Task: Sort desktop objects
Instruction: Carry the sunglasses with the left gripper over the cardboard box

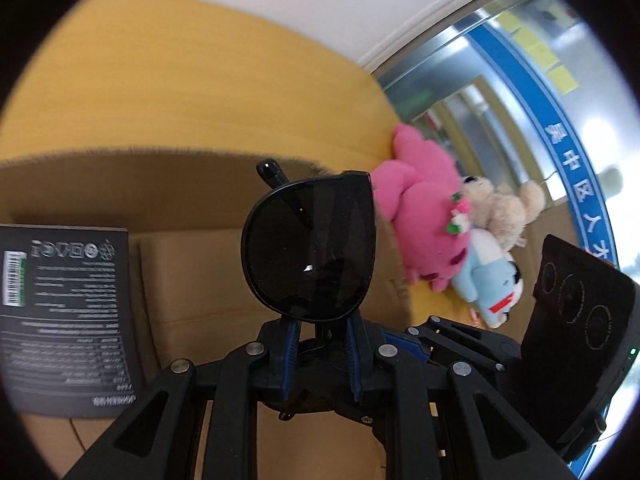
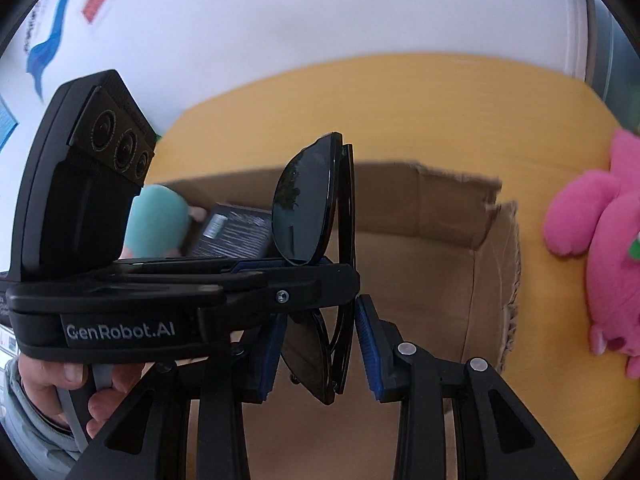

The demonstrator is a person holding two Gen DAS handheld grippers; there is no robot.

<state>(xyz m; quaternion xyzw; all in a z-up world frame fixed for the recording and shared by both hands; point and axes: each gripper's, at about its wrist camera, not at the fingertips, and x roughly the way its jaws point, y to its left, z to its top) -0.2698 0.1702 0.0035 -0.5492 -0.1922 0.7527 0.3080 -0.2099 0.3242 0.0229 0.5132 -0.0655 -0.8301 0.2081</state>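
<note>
A folded pair of black sunglasses (image 1: 312, 248) (image 2: 308, 204) hangs over an open cardboard box (image 1: 120, 156) (image 2: 420, 208). My left gripper (image 1: 320, 332) is shut on the lower rim of one lens, its blue pads on either side. In the right wrist view the left gripper (image 2: 340, 276) comes in from the left and clamps the glasses at mid-height. My right gripper (image 2: 320, 344) holds the lower lens and folded arms between its blue pads. From the left wrist view only the right gripper's body (image 1: 580, 320) shows, at the right.
Inside the box lie a black printed carton (image 1: 64, 320) (image 2: 236, 232) and a teal soft thing (image 2: 160, 220). A pink plush (image 1: 420, 216) (image 2: 600, 240), a beige bear (image 1: 504, 208) and a pale blue plush (image 1: 488, 280) lie on the yellow table (image 1: 160, 80) right of the box. A hand (image 2: 60, 380) grips the left handle.
</note>
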